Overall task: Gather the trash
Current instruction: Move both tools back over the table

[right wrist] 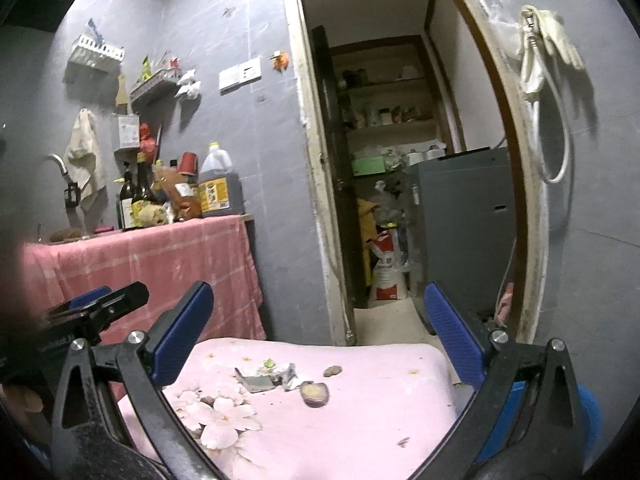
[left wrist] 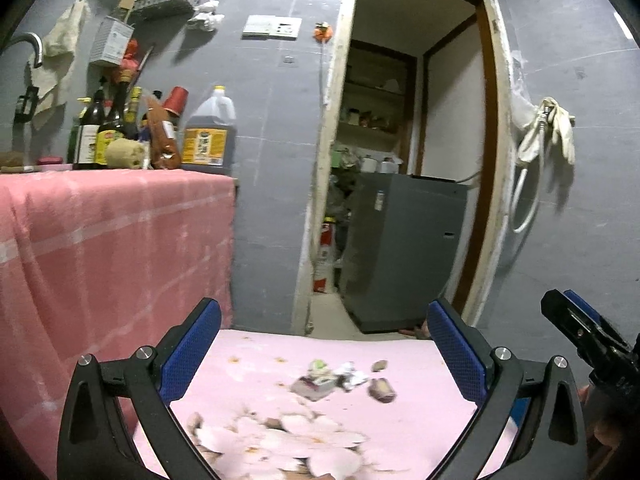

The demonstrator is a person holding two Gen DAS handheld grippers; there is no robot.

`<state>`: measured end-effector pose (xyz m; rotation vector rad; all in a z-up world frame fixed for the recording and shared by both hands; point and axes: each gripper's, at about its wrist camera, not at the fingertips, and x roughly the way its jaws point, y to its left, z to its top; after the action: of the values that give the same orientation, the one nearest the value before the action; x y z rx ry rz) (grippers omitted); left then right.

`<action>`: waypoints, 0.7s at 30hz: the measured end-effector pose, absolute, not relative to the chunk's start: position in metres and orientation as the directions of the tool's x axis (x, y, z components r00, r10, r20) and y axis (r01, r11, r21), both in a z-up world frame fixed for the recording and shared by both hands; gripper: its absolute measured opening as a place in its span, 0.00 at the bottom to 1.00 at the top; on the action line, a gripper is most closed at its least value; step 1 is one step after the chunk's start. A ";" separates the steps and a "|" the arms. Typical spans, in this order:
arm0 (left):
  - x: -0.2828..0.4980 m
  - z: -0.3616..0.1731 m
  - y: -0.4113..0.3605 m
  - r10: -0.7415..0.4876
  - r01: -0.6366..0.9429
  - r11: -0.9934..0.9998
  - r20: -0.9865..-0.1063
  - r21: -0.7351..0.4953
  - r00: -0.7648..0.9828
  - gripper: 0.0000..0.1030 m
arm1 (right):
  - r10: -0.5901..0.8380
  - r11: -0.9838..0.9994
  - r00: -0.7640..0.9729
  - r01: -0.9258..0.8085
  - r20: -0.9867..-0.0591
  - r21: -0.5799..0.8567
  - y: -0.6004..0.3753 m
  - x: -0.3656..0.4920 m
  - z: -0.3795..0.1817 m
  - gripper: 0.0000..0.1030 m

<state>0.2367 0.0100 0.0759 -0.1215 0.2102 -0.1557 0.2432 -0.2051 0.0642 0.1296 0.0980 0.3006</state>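
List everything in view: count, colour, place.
table: one, pink floral cover, foreground
trash scraps: several, grey, white, brown, mid-table
big jug: one, dark, yellow cap, counter corner
bottles: several, dark, beside jug
counter cloth: one, pink checked
gloves: pale, wall right of doorway
washing machine: one, grey, through doorway
left tongs: blue pads, open, empty
right tongs: blue pads, open, empty

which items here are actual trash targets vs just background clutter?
Job items, all on the pink floral cloth:
- crumpled wrapper
- flat grey scrap
- peel pieces

Background:
- sauce bottles
- big jug
- gloves on the wall
- grey appliance
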 end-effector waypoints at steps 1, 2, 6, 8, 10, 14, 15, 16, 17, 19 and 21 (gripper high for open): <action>0.238 0.073 0.014 -0.159 0.133 0.982 -0.203 -0.133 0.966 0.98 | 0.305 0.946 0.949 -0.293 -0.082 0.139 -0.204 0.245 0.062 1.00; 0.240 0.070 0.018 -0.153 0.127 0.983 -0.208 -0.131 0.966 0.98 | 0.310 0.945 0.946 -0.297 -0.090 0.134 -0.199 0.249 0.059 1.00; 0.251 0.054 0.031 -0.129 0.101 0.988 -0.248 -0.120 0.960 0.98 | 0.321 0.945 0.939 -0.308 -0.125 0.114 -0.189 0.263 0.048 1.00; 0.257 0.045 0.036 -0.129 0.099 0.988 -0.275 -0.121 0.953 0.98 | 0.326 0.944 0.932 -0.312 -0.159 0.110 -0.184 0.273 0.039 1.00; 0.264 0.036 0.039 -0.134 0.100 0.987 -0.304 -0.125 0.943 0.98 | 0.327 0.944 0.926 -0.311 -0.187 0.109 -0.182 0.281 0.032 1.00; 0.278 0.018 0.044 -0.133 0.095 0.988 -0.364 -0.119 0.922 0.98 | 0.319 0.947 0.915 -0.300 -0.249 0.112 -0.179 0.298 0.017 1.00; 0.281 0.014 0.044 -0.134 0.095 0.988 -0.378 -0.121 0.916 0.98 | 0.316 0.948 0.910 -0.295 -0.270 0.116 -0.179 0.303 0.012 1.00; 0.284 0.011 0.045 -0.135 0.093 0.988 -0.392 -0.123 0.910 0.98 | 0.313 0.949 0.906 -0.291 -0.284 0.118 -0.178 0.307 0.010 1.00; 0.288 0.007 0.045 -0.136 0.092 0.988 -0.411 -0.126 0.901 0.98 | 0.312 0.950 0.900 -0.289 -0.305 0.120 -0.178 0.311 0.006 1.00; 0.297 0.002 0.045 -0.141 0.092 0.987 -0.447 -0.130 0.883 0.98 | 0.308 0.951 0.888 -0.284 -0.340 0.122 -0.178 0.319 -0.001 1.00; 0.306 -0.004 0.044 -0.151 0.095 0.986 -0.487 -0.137 0.860 0.98 | 0.303 0.953 0.878 -0.277 -0.371 0.123 -0.177 0.325 -0.006 1.00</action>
<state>0.3060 0.0444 -0.0042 -0.1095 0.5198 -0.1294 0.3248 -0.1772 -0.0061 0.0667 0.3979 0.3022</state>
